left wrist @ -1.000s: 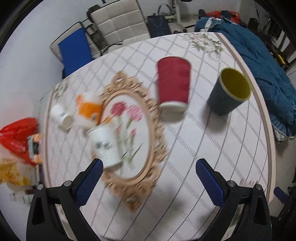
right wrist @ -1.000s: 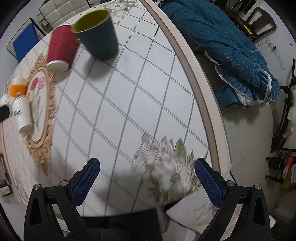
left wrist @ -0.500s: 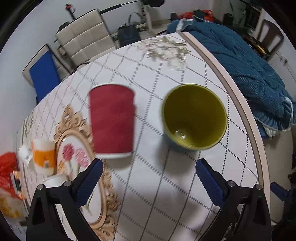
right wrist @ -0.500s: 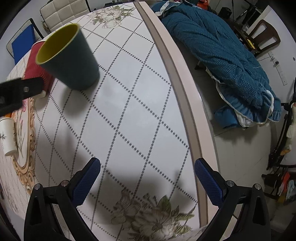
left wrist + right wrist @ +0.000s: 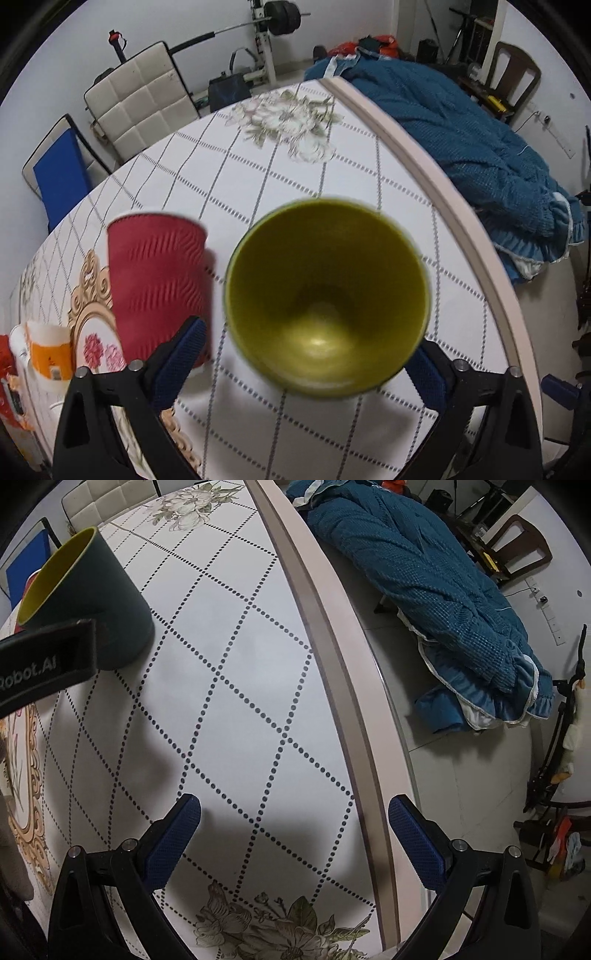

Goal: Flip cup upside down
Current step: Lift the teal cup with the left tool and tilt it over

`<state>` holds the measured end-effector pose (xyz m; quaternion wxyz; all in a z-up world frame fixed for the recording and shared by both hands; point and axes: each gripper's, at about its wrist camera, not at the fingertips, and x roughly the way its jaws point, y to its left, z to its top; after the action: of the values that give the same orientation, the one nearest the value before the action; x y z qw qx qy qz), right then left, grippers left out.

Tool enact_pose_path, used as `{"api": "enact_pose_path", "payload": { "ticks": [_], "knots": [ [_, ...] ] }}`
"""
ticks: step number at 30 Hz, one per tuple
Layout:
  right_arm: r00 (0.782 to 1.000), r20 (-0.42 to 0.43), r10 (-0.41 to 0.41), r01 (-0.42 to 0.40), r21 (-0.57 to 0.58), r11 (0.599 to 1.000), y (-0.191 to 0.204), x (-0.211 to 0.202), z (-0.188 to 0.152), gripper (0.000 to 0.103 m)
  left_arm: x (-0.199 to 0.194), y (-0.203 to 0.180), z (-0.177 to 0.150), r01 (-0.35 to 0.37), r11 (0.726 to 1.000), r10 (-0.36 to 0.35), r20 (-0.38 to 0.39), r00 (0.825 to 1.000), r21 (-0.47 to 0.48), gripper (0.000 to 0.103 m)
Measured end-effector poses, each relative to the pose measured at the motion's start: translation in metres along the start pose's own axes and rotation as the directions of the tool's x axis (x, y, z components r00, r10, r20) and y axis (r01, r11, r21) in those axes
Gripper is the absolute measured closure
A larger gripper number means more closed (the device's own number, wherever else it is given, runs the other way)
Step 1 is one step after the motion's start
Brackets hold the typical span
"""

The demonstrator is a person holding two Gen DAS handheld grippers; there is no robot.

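A dark teal cup with a yellow-green inside [image 5: 327,295] stands upright, mouth up, on the white checked tablecloth [image 5: 258,177]. My left gripper [image 5: 306,350] is open, with the cup between its blue fingers; whether the pads touch it I cannot tell. The cup also shows in the right wrist view [image 5: 92,598] at the upper left, with the left gripper's black body in front of it. My right gripper [image 5: 293,825] is open and empty above bare cloth near the table's right edge.
A red ribbed paper cup [image 5: 157,284] stands upside down just left of the teal cup. An orange-and-white cup [image 5: 48,350] and a gold-framed flower mat [image 5: 92,325] lie further left. The table's pink edge [image 5: 332,664] runs right, with a blue blanket [image 5: 424,590] beyond.
My left gripper has moved right and forward, from over the flower mat to the teal cup, which now sits between its fingers. My right gripper has shifted forward along the table's edge.
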<state>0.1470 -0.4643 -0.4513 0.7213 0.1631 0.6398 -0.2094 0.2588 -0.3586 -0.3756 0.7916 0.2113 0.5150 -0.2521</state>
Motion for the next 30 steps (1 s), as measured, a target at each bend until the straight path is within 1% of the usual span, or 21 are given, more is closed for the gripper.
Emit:
{"api": "enact_pose_path", "payload": {
  "ticks": [1, 2, 3, 4, 12, 18, 24, 30],
  "knots": [
    [1.000, 0.003, -0.002, 0.002, -0.001, 1.000, 0.000, 0.000, 0.001, 0.000, 0.001, -0.001, 0.002, 0.005, 1.000, -0.005, 0.010, 1.000, 0.003, 0.019],
    [1.000, 0.007, -0.007, 0.007, -0.002, 1.000, 0.000, 0.001, 0.002, 0.000, 0.001, -0.003, 0.003, 0.016, 1.000, -0.016, 0.018, 1.000, 0.008, 0.023],
    [1.000, 0.009, -0.012, 0.012, -0.003, 1.000, 0.000, 0.001, 0.003, 0.000, 0.001, -0.005, 0.003, 0.025, 1.000, -0.025, 0.022, 0.999, 0.013, 0.033],
    [1.000, 0.009, -0.017, 0.017, -0.004, 1.000, 0.000, 0.002, 0.004, 0.000, 0.001, -0.007, 0.004, 0.026, 1.000, -0.027, 0.026, 0.999, 0.016, 0.035],
    [0.999, 0.012, -0.051, 0.051, -0.014, 0.999, 0.004, 0.000, 0.005, 0.000, 0.000, -0.009, 0.005, 0.001, 0.999, -0.004, 0.082, 0.997, 0.035, 0.035],
    [0.999, 0.012, -0.048, 0.048, -0.016, 0.999, 0.004, -0.002, 0.003, 0.000, -0.017, -0.006, 0.007, -0.013, 1.000, 0.012, 0.148, 0.989, 0.012, 0.036],
    [0.999, 0.023, -0.047, 0.047, -0.020, 0.999, 0.003, -0.007, 0.001, 0.000, -0.043, -0.002, 0.007, -0.012, 1.000, 0.012, 0.200, 0.980, 0.000, 0.036],
    [0.998, 0.040, -0.047, 0.048, -0.015, 0.999, 0.006, -0.024, -0.004, 0.000, -0.085, 0.016, -0.003, -0.003, 1.000, 0.008, 0.223, 0.975, -0.022, 0.035]
  ]
}}
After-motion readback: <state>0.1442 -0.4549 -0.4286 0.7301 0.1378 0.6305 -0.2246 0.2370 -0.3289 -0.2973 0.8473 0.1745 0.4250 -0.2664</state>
